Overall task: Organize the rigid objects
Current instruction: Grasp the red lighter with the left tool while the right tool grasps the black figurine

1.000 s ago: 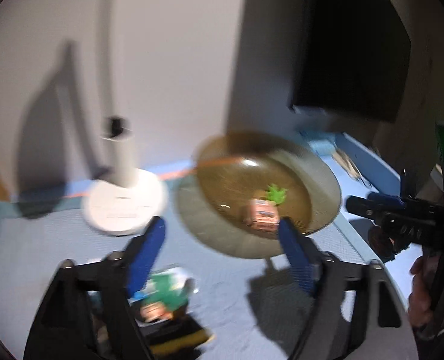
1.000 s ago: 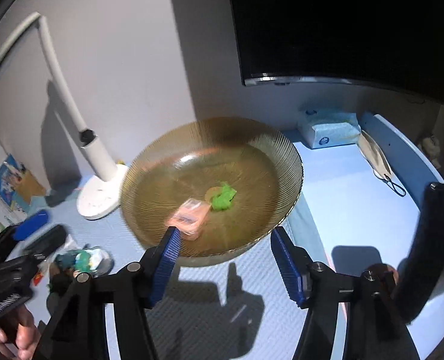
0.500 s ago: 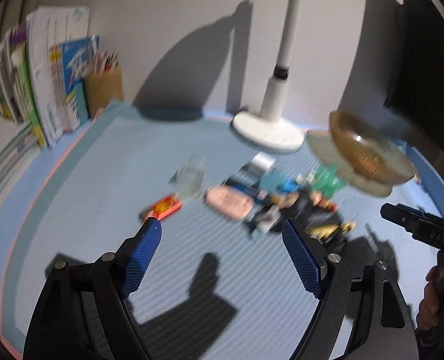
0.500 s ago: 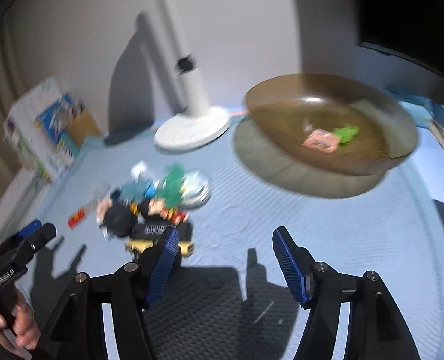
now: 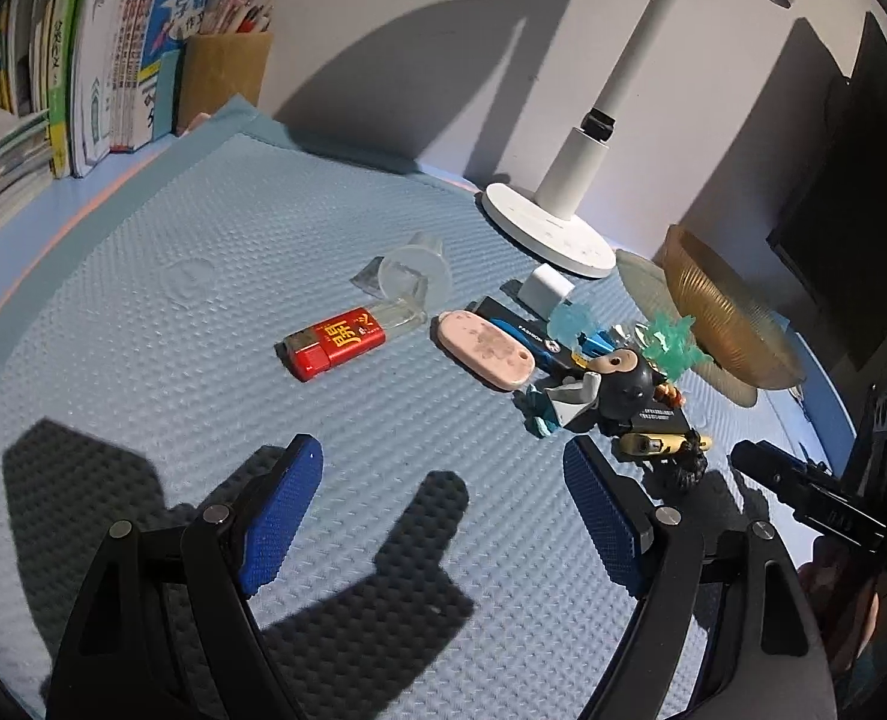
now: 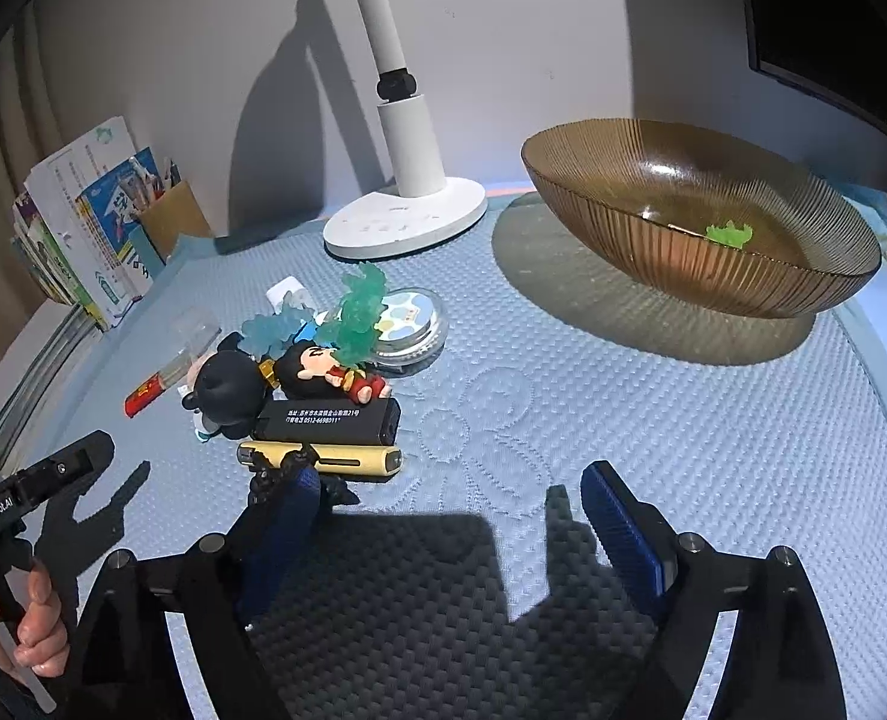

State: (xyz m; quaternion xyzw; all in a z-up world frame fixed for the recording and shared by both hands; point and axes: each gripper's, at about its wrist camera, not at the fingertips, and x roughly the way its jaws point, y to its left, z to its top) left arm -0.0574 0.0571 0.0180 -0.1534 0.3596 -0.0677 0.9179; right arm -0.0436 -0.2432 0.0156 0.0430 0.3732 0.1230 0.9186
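Nearest to us, the left gripper (image 5: 443,516) hangs above bare dimpled blue foam mat (image 5: 161,324) with its 2 ribbed blue pads spread wide and nothing between them. The right gripper (image 6: 449,522) is opening, its pads also empty, the left one just in front of a small black figure whose shape we cannot make out. Just beyond lies the clutter: a slim yellow stick (image 6: 323,459) and a matte black box (image 6: 329,420) printed with white text, both lying with their long axes across the right wrist view. Behind them sit a glossy round black-headed figurine (image 6: 227,387), a doll in red (image 6: 329,369) lying tilted, and jagged translucent teal plastic pieces (image 6: 356,312). In the left wrist view, a red lighter (image 5: 335,343) points up-right toward a clear plastic piece, beside a smooth pink oval case (image 5: 485,349). Farther back stand the white lamp base (image 6: 404,216) and a ribbed amber glass bowl (image 6: 695,240) holding 1 green piece (image 6: 728,234).
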